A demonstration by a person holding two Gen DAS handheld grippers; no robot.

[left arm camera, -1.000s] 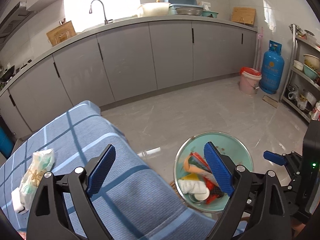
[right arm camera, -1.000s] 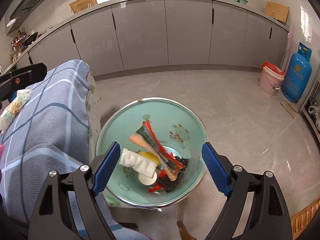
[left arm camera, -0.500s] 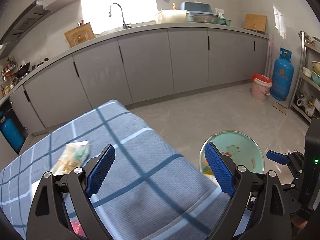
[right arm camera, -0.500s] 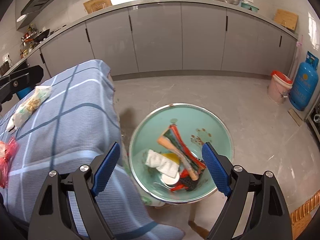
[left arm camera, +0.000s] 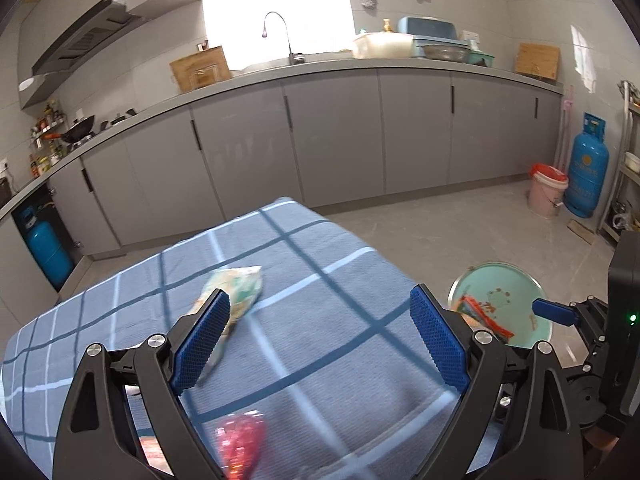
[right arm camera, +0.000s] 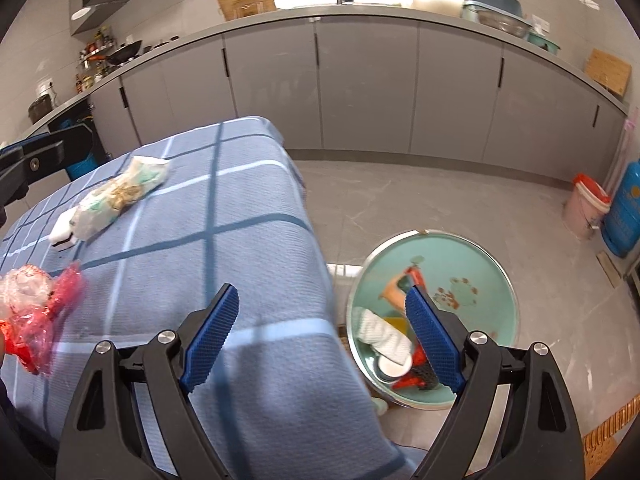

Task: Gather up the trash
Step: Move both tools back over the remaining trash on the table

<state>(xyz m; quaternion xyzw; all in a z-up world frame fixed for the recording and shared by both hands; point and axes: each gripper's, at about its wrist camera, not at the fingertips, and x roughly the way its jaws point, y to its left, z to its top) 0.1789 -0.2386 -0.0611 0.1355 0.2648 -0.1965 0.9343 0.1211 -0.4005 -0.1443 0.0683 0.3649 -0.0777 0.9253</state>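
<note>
Picking next means choosing one piece and straddling it squarely — the packet (left arm camera: 236, 288) lies just beyond the left gripper (left arm camera: 320, 340), the red wrapper (right arm camera: 32, 312) left of the right gripper (right arm camera: 324, 336). Both jaws spread, empty. Floor basin (right arm camera: 480, 248) — scraps, wrappers, white wad inside.

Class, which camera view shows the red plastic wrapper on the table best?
The right wrist view: the red plastic wrapper lies whole at the left edge, unobstructed. The left wrist view shows only a blurred part near the bottom edge.
</note>
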